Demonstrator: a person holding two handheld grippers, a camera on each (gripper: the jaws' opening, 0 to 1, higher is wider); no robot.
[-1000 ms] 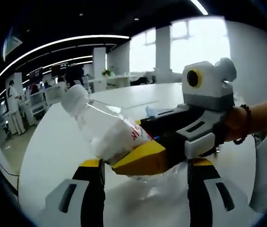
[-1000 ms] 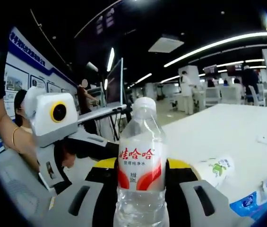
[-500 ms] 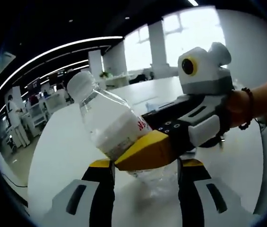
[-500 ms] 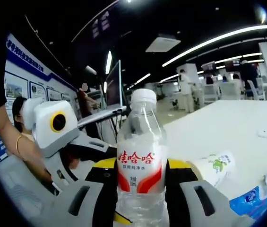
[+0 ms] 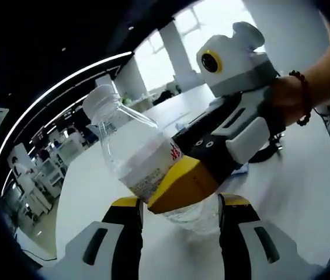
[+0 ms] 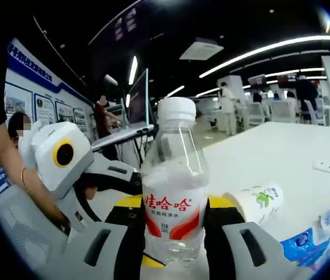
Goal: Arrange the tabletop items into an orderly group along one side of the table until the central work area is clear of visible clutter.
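The white worktop [image 6: 281,157] runs out wide ahead of me, and most of it looks bare; what clutter I can see sits along its near right edge in the right gripper view. I've got the water bottle [image 6: 173,192] up off that surface, clamped around its labelled middle by my right gripper [image 6: 173,233], cap pointing away from me. In the left gripper view the bottle [image 5: 132,151] lies tilted across the picture, with the right gripper [image 5: 211,157] reaching in from the right and its yellow pad pressed on the label. My left gripper [image 5: 179,224] stands with its jaws on either side of the bottle's base, but I cannot tell whether they press on it or merely flank it. I judge I'm steadying or handing over the bottle so it can join the group. A paper cup [image 6: 255,204] lies on its side just beside the bottle, and blue packets [image 6: 311,245] lie next to it.
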